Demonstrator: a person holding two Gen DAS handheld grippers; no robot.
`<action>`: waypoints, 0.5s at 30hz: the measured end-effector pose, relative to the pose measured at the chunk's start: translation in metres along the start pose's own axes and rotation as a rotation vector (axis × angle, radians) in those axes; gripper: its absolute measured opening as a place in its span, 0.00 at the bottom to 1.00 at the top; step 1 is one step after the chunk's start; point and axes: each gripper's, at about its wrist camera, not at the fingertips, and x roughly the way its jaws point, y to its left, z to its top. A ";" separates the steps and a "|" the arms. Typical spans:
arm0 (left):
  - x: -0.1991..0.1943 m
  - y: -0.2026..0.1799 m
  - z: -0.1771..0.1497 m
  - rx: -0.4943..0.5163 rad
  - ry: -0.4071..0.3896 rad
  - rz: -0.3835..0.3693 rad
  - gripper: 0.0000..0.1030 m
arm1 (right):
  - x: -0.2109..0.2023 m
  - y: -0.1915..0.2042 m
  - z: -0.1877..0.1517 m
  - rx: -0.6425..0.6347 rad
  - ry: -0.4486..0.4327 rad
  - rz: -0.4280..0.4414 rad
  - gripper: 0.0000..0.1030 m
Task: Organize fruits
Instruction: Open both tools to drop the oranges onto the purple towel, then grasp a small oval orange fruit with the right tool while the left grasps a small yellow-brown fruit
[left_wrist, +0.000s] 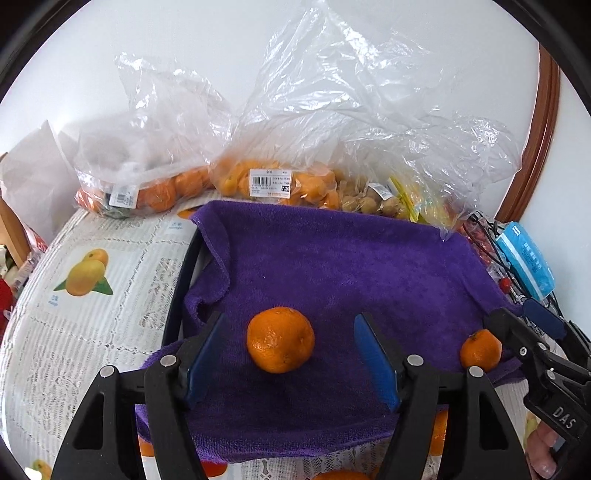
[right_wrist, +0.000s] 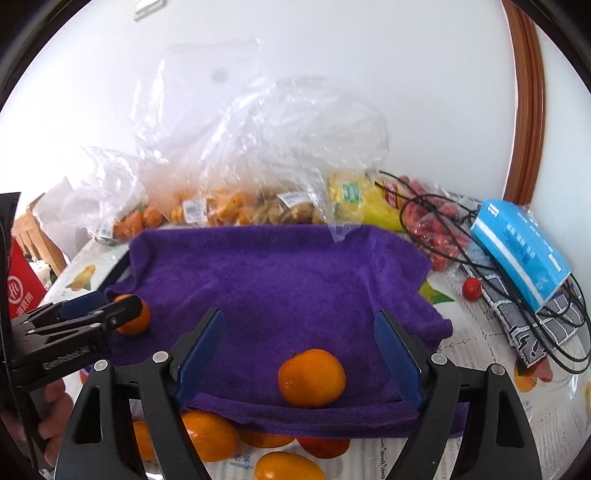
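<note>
Where bags (left_wrist: 258, 155) hold oranges (left_wrist: 236, 181), physalis (left_wrist: 369, 201)

Purple towel (left_wrist: 332, 266) lies mostly open; fruit bags (left_wrist: 273, 181) wall its far edge, perhaps overhanging it.

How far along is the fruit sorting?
Early. Done: two tangerines sit on the purple towel, one between the open left gripper fingers, the other between the open right gripper fingers. In hand: nothing, neither gripper holds fruit. Left: more oranges in the plastic bags behind the towel and loose ones in front of it.
</note>
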 end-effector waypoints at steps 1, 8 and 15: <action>-0.002 0.000 0.001 0.001 -0.005 0.000 0.66 | -0.002 0.000 0.000 -0.002 -0.004 0.003 0.80; -0.015 0.002 0.004 -0.013 -0.037 0.018 0.66 | -0.022 0.004 0.000 0.005 -0.010 -0.005 0.80; -0.031 0.011 0.002 -0.035 -0.042 0.001 0.66 | -0.041 0.004 -0.021 0.029 0.078 0.015 0.79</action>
